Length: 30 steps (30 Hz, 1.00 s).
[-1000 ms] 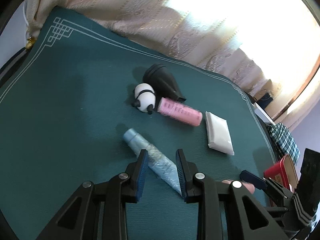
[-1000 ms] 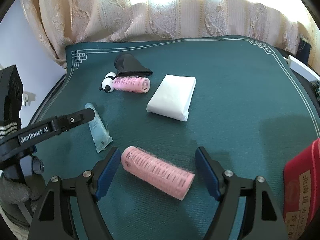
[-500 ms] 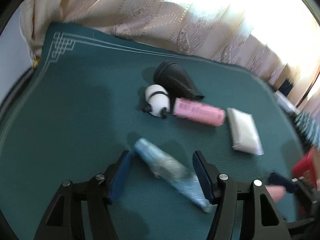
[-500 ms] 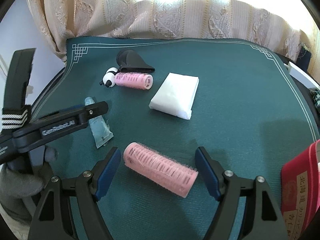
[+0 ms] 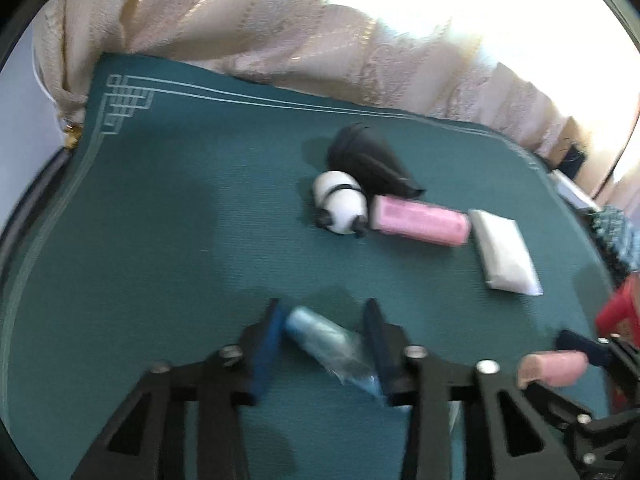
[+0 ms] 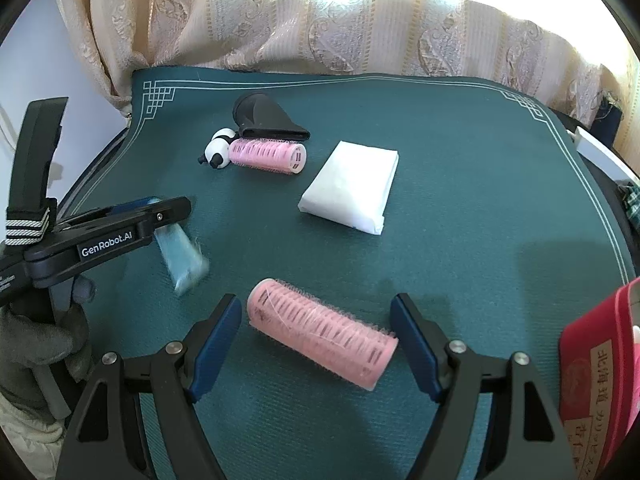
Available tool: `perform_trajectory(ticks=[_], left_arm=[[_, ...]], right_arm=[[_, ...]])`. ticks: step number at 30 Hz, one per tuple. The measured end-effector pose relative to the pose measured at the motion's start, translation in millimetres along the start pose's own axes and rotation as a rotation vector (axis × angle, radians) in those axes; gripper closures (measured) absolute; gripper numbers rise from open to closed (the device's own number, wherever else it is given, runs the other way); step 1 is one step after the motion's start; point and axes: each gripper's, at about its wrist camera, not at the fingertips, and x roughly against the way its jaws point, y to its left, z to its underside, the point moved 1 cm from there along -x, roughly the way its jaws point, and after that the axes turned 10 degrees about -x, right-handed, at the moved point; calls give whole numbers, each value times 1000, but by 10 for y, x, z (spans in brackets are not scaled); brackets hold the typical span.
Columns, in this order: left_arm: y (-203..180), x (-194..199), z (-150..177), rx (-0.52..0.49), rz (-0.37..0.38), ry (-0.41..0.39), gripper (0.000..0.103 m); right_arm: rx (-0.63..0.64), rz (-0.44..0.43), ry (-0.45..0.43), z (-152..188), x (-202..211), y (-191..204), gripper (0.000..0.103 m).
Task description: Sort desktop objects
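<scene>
Left gripper [image 5: 322, 342]: jaws have just been closing and now clamp the pale blue soft plastic tube [image 5: 320, 340] near its capped end, low over the dark green table mat [image 5: 160, 220]. Judgement: light, squashy, slick; hold the firmer shoulder, not the flat crimped tail. Right gripper [image 6: 316, 334]: jaws stand wide, straddling, not touching, the pink mesh hair roller [image 6: 320, 330], which should be light and crushable.

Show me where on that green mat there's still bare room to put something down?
The widest bare stretch of the mat runs right of the white packet toward the red box. More lies left of the panda. It is crowded where panda, black nozzle and far roller bunch together.
</scene>
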Motion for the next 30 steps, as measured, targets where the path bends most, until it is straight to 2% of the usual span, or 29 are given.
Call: perform_trajectory(ticks=[3, 4, 5, 15, 21, 23, 27, 30], left_arm=[[-33, 43, 27, 25, 73, -15, 79], [-65, 60, 29, 22, 76, -19, 79], [-102, 66, 16, 14, 75, -26, 80], [-225, 298, -39, -4, 113, -101, 82], [-201, 490, -66, 20, 135, -158, 84], [-192, 539, -79, 17, 141, -170, 89], [-199, 504, -68, 21, 145, -152, 89], [-176, 363, -43, 44, 123, -95, 87]], right_arm=[[4, 5, -1, 5, -1, 6, 23], [8, 8, -1, 9, -2, 9, 24], [11, 10, -1, 14, 2, 8, 29], [-27, 11, -23, 0, 31, -51, 29], [-80, -14, -84, -52, 148, -144, 29], [-102, -15, -93, -69, 162, -184, 29], [-136, -19, -85, -91, 133, -252, 29], [-132, -19, -80, -79, 117, -234, 28]])
